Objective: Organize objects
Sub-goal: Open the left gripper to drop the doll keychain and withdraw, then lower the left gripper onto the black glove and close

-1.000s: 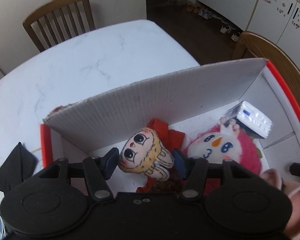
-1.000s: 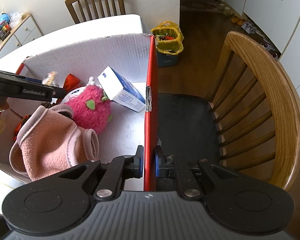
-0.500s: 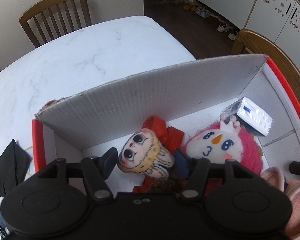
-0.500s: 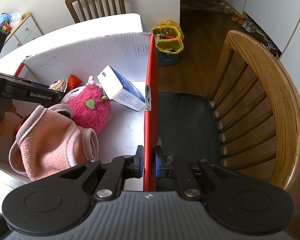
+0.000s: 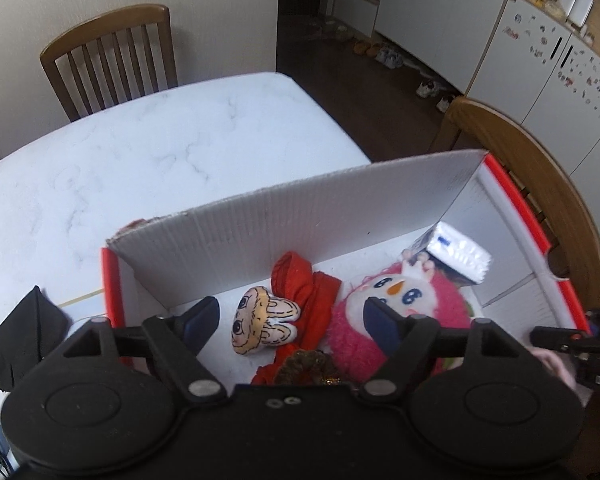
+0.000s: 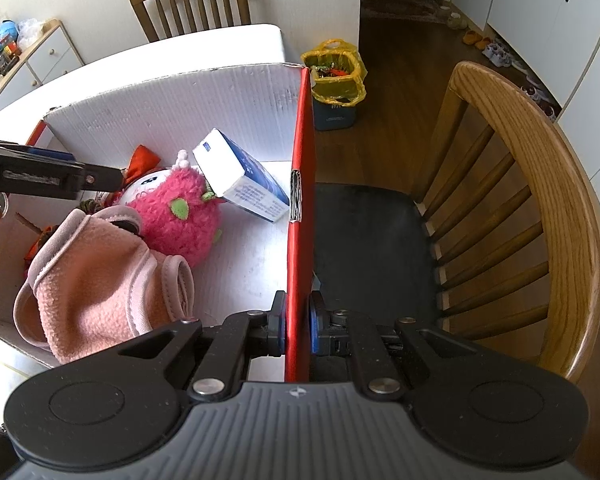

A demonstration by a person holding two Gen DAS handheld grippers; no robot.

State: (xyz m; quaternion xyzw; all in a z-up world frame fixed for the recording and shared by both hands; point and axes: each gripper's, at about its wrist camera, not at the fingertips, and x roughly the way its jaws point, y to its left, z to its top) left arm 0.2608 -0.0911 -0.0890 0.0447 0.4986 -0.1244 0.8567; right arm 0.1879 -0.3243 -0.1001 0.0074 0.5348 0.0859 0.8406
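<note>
White marble-patterned table [image 5: 172, 152] fills the upper half of the left wrist view, with a slatted wooden chair [image 5: 112, 60] against the wall at eleven o'clock and white cupboards beyond a dark floor at one o'clock. On the table stands an open box [image 5: 300, 220], white corrugated inside and red outside.

Inside the box lies a small doll [image 5: 260, 320] with a yellow-haired, big-eyed face, resting on red cloth [image 5: 300, 284]. At three o'clock from the doll sits a pink plush [image 5: 400, 304] with a white face and orange beak, and a white and blue carton [image 5: 456, 254] leans against the plush at its two o'clock. A pink fleece garment [image 6: 96, 272] lies at the plush's seven o'clock in the right wrist view.

The left gripper [image 5: 290, 316] hangs over the box, its fingers spreading apart; the doll lies between them, clear of both blue pads. A black piece of cloth [image 5: 24, 332] lies on the table at nine o'clock from the gripper, outside the box.

The right gripper [image 6: 298, 324] has its fingers pressed onto the red side wall [image 6: 302, 200] of the box, pinching it from both faces. A second wooden chair [image 6: 512, 208] with a dark seat stands at three o'clock from that wall, and a yellow-lined bin [image 6: 338, 76] sits on the floor at twelve o'clock.
</note>
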